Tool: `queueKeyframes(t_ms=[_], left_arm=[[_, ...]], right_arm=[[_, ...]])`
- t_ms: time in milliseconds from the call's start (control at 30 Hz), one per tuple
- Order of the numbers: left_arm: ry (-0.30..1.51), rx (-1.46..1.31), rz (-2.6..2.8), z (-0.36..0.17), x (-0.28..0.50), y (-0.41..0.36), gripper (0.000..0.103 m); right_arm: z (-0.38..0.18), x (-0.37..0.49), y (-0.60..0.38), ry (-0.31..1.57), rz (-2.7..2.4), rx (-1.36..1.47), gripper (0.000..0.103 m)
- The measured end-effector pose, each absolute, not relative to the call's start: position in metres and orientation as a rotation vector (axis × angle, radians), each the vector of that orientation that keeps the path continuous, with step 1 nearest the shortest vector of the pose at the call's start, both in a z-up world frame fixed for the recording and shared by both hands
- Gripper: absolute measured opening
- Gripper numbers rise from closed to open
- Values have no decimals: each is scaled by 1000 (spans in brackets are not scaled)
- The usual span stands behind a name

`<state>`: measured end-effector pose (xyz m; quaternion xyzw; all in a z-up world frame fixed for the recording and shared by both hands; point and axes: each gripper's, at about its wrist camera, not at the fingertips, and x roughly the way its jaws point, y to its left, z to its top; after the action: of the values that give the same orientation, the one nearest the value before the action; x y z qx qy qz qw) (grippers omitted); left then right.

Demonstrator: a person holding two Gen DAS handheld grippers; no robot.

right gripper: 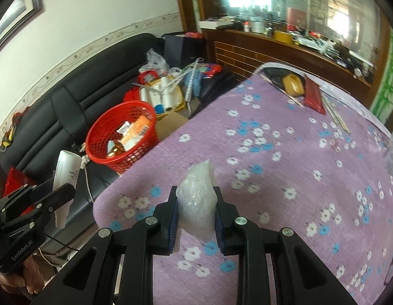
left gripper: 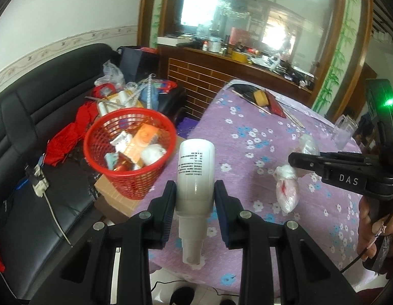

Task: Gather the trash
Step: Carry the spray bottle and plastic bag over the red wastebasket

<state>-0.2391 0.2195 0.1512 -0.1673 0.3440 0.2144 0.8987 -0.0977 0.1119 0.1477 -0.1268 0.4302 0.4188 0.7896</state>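
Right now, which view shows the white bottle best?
The left wrist view: the white bottle sits centred between the left gripper's jaws, printed label readable as lines. The right wrist view shows it only small at the left edge, partly hidden.

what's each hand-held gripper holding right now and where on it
The left hand-held gripper clamps the white bottle around its lower body, near the neck. The right hand-held gripper pinches the crumpled plastic bag at its middle.

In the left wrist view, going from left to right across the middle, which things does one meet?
Black leather sofa → red plastic mesh basket → white plastic spray bottle held in the left gripper → crumpled clear plastic bag → right gripper.
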Motion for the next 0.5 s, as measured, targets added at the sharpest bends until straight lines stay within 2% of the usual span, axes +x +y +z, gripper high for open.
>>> queueKeyframes(t_ms=[500], left_arm=[[688, -370, 524, 155, -271, 236, 29]], right_arm=[[155, -119, 144, 903, 991, -299, 26]])
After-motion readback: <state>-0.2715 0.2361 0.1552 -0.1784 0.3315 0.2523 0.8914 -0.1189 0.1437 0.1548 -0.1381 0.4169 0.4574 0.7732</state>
